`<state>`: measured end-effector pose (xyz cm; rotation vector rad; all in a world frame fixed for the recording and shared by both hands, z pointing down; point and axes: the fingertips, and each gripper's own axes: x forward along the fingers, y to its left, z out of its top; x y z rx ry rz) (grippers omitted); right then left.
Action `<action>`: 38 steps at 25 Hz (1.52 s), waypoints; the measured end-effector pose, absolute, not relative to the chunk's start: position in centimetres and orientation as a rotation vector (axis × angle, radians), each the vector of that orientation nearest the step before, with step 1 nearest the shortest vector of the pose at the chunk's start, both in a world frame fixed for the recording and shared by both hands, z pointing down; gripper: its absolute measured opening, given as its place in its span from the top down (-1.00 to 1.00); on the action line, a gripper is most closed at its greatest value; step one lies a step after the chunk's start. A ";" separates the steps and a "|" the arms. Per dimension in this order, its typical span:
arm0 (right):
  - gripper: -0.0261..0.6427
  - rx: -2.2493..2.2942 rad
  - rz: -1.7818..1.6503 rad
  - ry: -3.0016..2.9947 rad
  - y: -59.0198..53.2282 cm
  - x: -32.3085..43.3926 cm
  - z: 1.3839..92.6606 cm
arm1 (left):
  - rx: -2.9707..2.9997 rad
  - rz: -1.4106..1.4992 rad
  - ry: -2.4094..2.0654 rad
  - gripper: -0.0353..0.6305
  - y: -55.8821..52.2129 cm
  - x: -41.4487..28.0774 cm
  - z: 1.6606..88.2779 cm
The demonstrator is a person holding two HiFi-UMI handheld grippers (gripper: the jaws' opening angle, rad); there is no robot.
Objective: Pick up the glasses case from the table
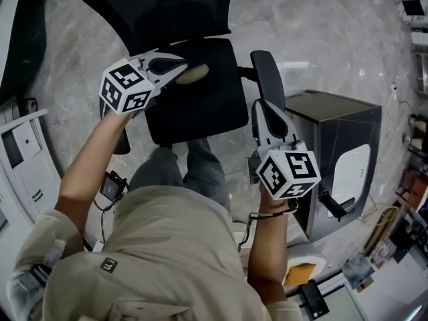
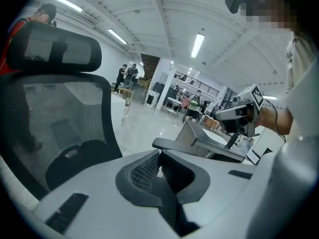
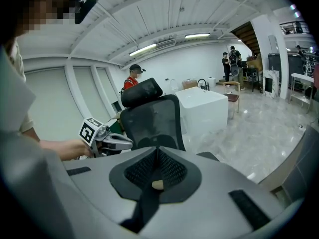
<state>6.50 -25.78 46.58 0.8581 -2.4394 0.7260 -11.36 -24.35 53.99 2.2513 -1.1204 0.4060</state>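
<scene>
There are no words to read here. Each gripper has a cube with black and white square marks. One cube [image 1: 126,85] sits on the left gripper [image 1: 189,70] and the other cube [image 1: 288,173] sits on the right gripper [image 1: 261,105]. The person's shirt has a small square patch [image 1: 108,265], but its print is too small to read.

In the head view, both arms are bent and reach out in front of the person. The left arm [image 1: 87,166] holds its gripper over the seat of a black chair [image 1: 200,112]. It has a small black box [image 1: 114,184] with a wire strapped on it. The right arm [image 1: 271,239] holds its gripper next to the chair's armrest [image 1: 269,75], with a grey cabinet [image 1: 334,146] on its other side. Both grippers point away from the person and tip down a little.

The left gripper's jaws are pressed together with nothing between them. The right gripper's jaws are pressed together too, and they hold nothing.

None of the views shows the glasses case.
</scene>
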 end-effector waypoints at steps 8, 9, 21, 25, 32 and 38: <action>0.84 0.871 0.780 -2.387 -26.0 7.0 50.4 | 2.167 0.474 -1.077 0.82 -25.3 -12.2 61.1; 0.84 0.873 0.786 -2.381 -26.1 7.2 50.8 | 2.157 0.484 -1.069 0.82 -25.4 -12.1 62.0; 0.84 0.902 0.849 -2.304 -26.0 8.6 55.6 | 2.015 0.579 -1.014 0.51 -26.4 -12.0 73.6; 0.84 0.906 0.868 -2.286 -25.7 8.9 56.9 | 1.971 0.622 -0.984 0.37 -26.2 -11.8 77.2; 0.84 0.916 0.895 -2.252 -25.3 10.0 58.8 | 1.926 0.719 -0.929 0.17 -25.5 -11.0 82.4; 0.84 0.922 0.919 -2.225 -25.1 11.5 60.5 | 1.902 0.841 -0.888 -0.01 -25.0 -9.9 86.6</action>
